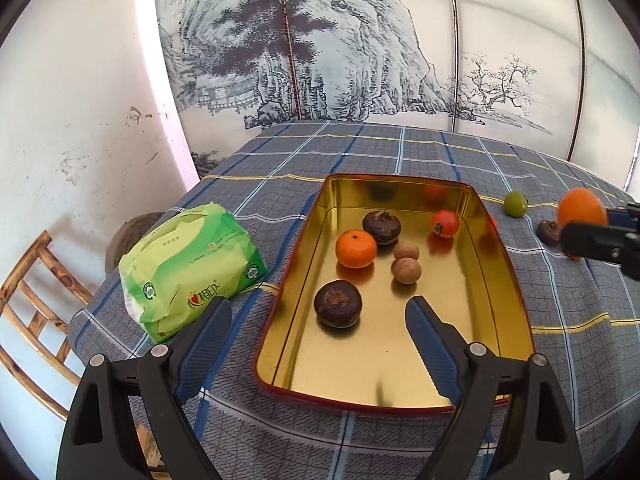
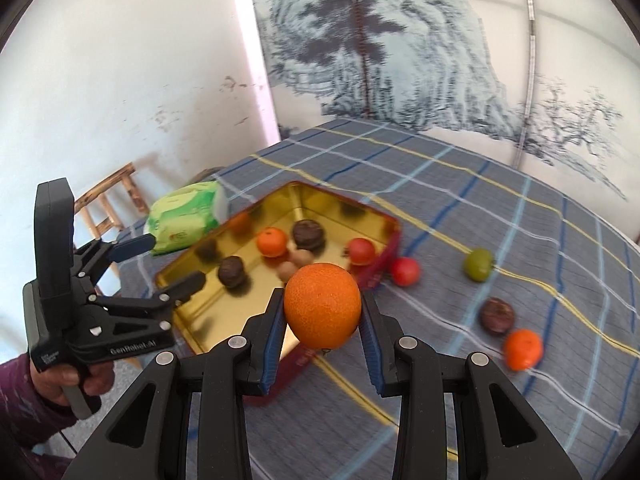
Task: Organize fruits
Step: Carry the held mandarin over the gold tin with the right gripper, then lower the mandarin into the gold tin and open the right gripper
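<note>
While right tongs [image 2: 322,320] pinch an orange [image 2: 322,305], spread left tongs [image 1: 316,316] overhang the plaid tablecloth [image 1: 400,148].

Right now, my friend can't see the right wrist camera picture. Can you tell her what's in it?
The right gripper holds a round orange tangerine near a gold rectangular metal tin with several fruits inside, on a blue checked tablecloth. The open left gripper hovers over the tin's left side. Five more fruits lie on the cloth to the right, and a green tissue pack sits behind the tin.
</note>
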Motion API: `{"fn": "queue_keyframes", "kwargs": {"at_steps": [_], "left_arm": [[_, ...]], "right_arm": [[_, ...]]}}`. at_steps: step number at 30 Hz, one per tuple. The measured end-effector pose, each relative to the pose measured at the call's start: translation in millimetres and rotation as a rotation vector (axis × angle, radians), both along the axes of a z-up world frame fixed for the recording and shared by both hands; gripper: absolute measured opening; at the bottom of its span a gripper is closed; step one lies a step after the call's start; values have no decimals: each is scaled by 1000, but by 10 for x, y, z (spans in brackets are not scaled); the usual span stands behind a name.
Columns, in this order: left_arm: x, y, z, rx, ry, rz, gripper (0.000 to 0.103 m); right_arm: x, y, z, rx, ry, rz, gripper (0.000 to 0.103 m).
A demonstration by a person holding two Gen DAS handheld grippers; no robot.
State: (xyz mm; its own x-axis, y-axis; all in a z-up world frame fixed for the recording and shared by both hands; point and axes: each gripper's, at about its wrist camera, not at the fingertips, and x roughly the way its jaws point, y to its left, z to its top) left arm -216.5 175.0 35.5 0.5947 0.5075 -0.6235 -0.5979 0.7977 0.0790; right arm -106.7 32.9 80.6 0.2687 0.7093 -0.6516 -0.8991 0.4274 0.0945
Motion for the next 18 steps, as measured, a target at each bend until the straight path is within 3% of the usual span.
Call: {"fn": "queue_keyframes", "kwargs": {"at_steps": [18], "left_arm": [[-142, 194, -94, -18, -6, 50, 91]], "right_arm": [[-99, 569, -285, -66, 76, 70, 36]]}}
